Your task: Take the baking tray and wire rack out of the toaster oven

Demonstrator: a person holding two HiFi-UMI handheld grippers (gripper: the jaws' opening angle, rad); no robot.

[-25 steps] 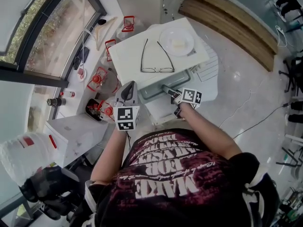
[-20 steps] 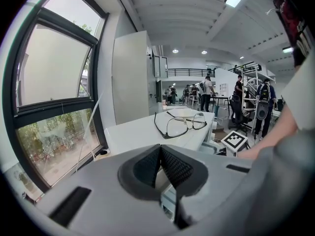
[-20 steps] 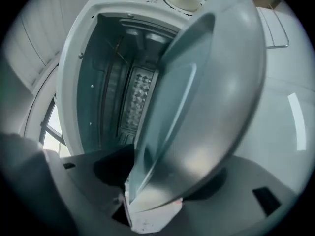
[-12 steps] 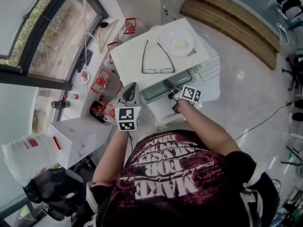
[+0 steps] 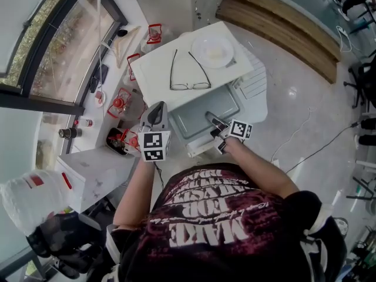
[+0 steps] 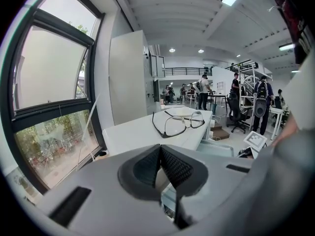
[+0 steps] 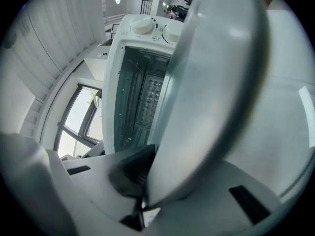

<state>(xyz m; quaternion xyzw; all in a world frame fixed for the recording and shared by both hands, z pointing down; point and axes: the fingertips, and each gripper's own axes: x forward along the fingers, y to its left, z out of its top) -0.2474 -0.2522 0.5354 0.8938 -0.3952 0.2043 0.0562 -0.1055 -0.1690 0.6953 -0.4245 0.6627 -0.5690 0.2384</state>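
Note:
The white toaster oven point(image 5: 157, 69) stands ahead of me with its door down. A grey baking tray point(image 5: 200, 111) sticks out of the front opening toward me. My right gripper point(image 5: 212, 121) holds the tray's near rim; its jaws have just been closing and now pinch that edge. In the right gripper view the tray point(image 7: 216, 82) fills the frame beside the open oven cavity point(image 7: 135, 92), clamped in the right gripper point(image 7: 145, 181). I cannot make out the wire rack. My left gripper point(image 5: 157, 109) hovers left of the oven, shut and empty, as the left gripper view point(image 6: 158, 149) shows.
Glasses point(image 5: 188, 72) and a white plate point(image 5: 214, 50) lie on the oven's top. Red-lidded containers point(image 5: 120, 98) crowd the window ledge at left. A white box point(image 5: 94, 169) and a plastic jug point(image 5: 29, 195) sit near my left side. A cable crosses the floor at right.
The right gripper has closed on the tray's rim and drawn back toward me, and more of the tray now shows outside the oven. The left gripper has stayed put.

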